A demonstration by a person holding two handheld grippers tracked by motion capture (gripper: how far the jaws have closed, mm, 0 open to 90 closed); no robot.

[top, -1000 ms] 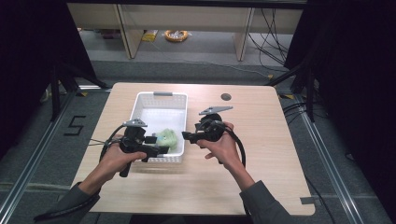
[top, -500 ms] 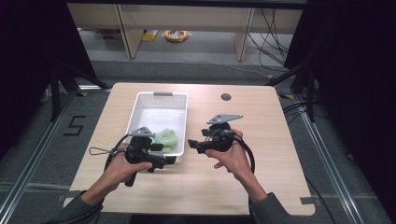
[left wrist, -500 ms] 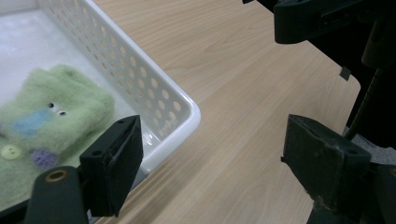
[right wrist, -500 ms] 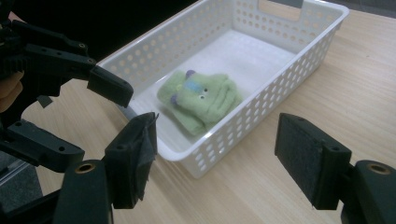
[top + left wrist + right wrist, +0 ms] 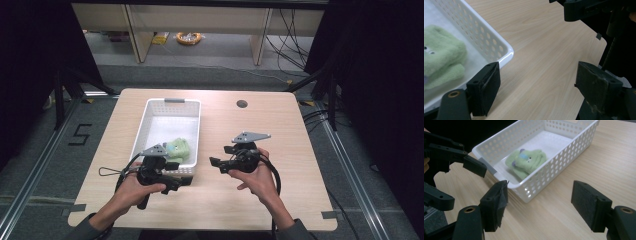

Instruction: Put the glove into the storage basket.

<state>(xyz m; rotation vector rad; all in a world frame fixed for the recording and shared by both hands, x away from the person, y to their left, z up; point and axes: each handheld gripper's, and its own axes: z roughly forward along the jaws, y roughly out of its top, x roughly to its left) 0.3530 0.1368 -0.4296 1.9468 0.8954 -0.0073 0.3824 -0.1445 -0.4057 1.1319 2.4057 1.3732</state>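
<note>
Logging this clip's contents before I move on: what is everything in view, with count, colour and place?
table: one, light wood, centre of the high view
basket: one, white, perforated, left half of the table
plush toy: one, green, inside the basket at its near end
hole: one, dark, round, far side of the tabletop
left claw: one, black, open, by the basket's near corner
right claw: one, black, open, empty, right of the basket
hands: two, each holding a claw

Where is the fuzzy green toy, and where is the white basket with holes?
Fuzzy green plush toy (image 5: 527, 161), right gripper view, on its face.
White perforated plastic basket (image 5: 554, 171), right gripper view, on its side wall.
</note>
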